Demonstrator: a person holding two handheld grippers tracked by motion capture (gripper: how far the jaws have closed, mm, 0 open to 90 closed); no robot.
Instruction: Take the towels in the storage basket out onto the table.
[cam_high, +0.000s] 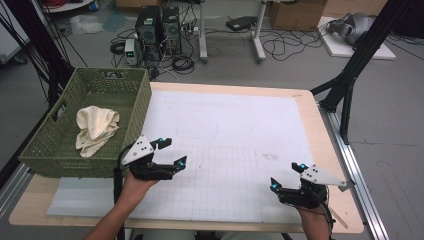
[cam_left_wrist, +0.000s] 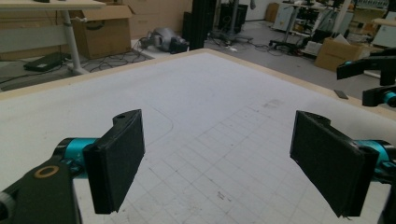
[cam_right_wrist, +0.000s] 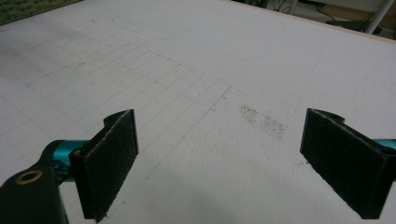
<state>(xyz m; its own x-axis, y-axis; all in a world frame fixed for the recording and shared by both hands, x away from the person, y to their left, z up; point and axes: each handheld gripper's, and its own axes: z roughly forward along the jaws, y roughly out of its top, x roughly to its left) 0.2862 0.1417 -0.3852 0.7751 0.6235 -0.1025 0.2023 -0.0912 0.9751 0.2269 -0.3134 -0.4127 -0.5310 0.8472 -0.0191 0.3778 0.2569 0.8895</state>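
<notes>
Cloth (cam_high: 96, 127): one, cream, crumpled inside the green basket (cam_high: 47, 145) at the worktop's left edge.
Worktop (cam_high: 240, 125): white gridded sheet on pale wood.
Room: grey floor, cables, cardboard boxes.
Left hand-held gripper (cam_high: 172, 152): spread, empty, near the basket.
Right hand-held gripper (cam_high: 287, 176): spread, empty.

**Cream cloth sits crumpled in the green basket**

There's the cream cloth (cam_high: 96, 128), left of centre in the high view, bunched into a soft, wrinkled heap with a fold trailing down toward the lower left. It lies inside the green woven basket (cam_high: 134, 131), on its floor, toward the left half and the near side, its lower end close to the near wall. The basket stands upright at the left of the frame, slanted a little to the table edge, a handle slot in each end wall.
</notes>
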